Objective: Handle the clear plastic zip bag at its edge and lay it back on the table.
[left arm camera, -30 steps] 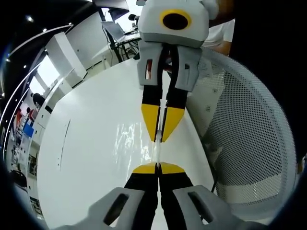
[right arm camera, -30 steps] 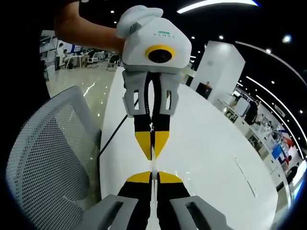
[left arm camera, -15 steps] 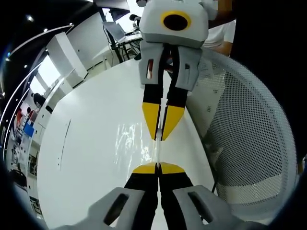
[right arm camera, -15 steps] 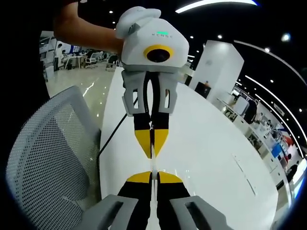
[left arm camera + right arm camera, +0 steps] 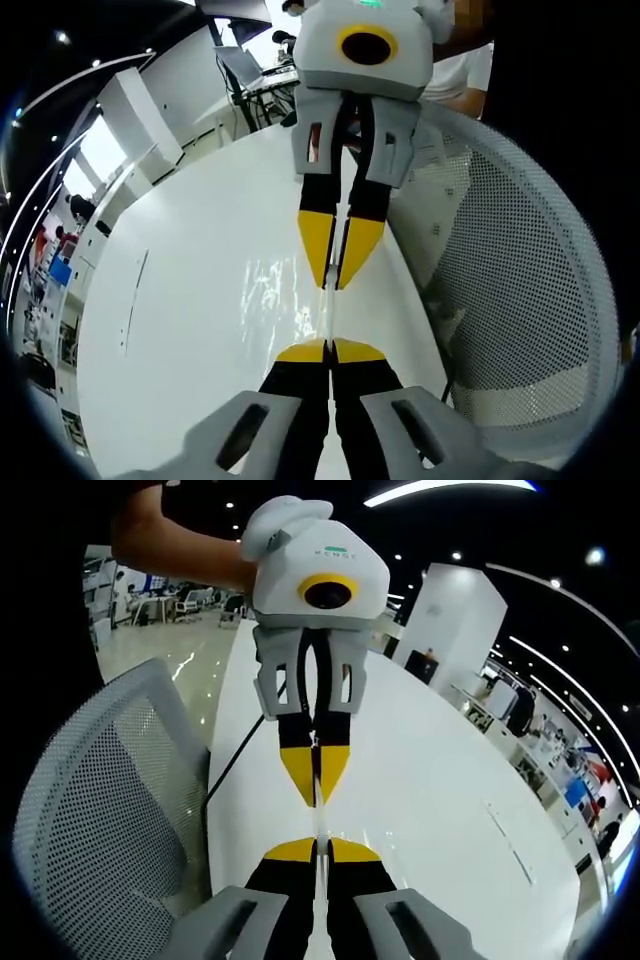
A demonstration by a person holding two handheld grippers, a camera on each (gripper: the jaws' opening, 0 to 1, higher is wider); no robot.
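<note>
The clear plastic zip bag [image 5: 270,292] hangs over the white table [image 5: 170,300], its thin top edge [image 5: 330,318] stretched between the two grippers. My left gripper [image 5: 330,349] rises at the bottom of the left gripper view, shut on that edge. Facing it from above, my right gripper [image 5: 334,286] pinches the same edge. In the right gripper view my right gripper [image 5: 317,847] is shut on the bag edge [image 5: 317,823], and my left gripper [image 5: 315,802], held by a person's hand [image 5: 190,560], is shut on it from above.
A white mesh office chair [image 5: 520,270] stands against the table's edge, and shows again as the chair [image 5: 100,800]. A dark cable [image 5: 225,765] runs along the table [image 5: 440,810] rim. Desks and people fill the office beyond.
Almost nothing differs; the facing gripper has drifted very slightly in each view, and both grippers stay shut on the bag edge.
</note>
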